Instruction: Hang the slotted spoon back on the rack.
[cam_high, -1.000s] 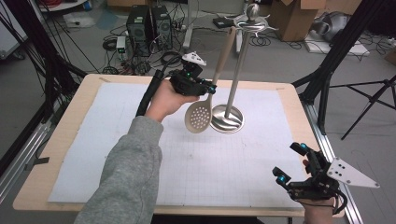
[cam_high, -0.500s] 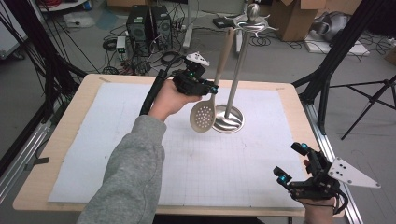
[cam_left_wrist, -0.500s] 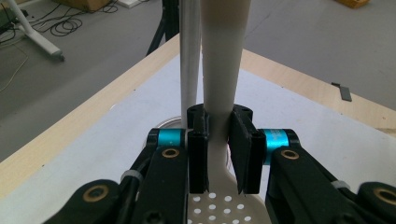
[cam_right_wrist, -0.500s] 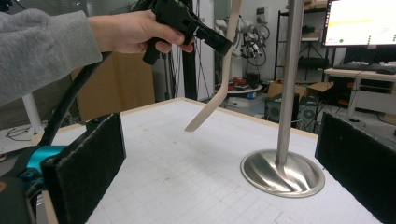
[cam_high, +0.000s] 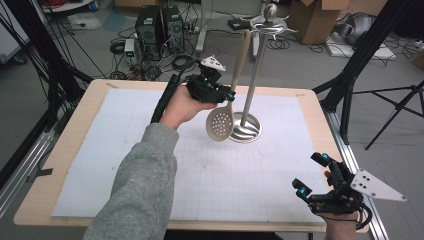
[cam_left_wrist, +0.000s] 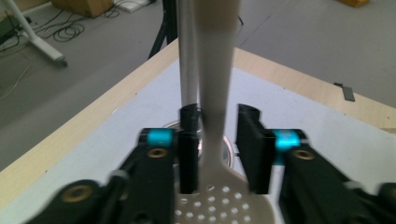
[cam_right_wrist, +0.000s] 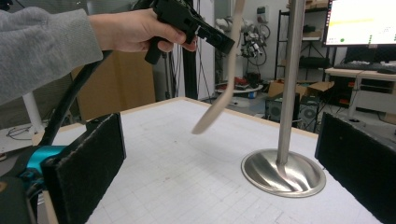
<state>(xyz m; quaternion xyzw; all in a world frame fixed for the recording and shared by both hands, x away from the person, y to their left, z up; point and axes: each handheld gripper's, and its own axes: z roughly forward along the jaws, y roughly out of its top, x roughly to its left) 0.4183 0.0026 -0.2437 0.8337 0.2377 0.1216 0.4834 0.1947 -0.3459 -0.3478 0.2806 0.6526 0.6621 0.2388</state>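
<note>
High view shows your left arm in a grey sleeve (cam_high: 140, 190) reaching forward over the bench (cam_high: 75, 130). Your left hand (cam_high: 180, 106) holds the left claw (cam_high: 226, 95) up in the air, pointing at the slotted spoon (cam_high: 220, 122). The spoon hangs from the top of the metal stand (cam_high: 252, 75), with its round holey end low, just above the white paper (cam_high: 215, 180) and next to the stand's shiny round foot.

From the left gripper view, the spoon's pale handle (cam_left_wrist: 215, 70) runs up between the two black jaws. The jaws have just been opening. There is a gap on each side of the handle, so the left claw is loose and grips nothing.

Your right hand (cam_high: 340, 220) rests low at the near right edge of the bench, well apart from the stand. The right claw (cam_high: 312, 175) points up and forward. Its jaws stand wide apart with nothing between them.
</note>
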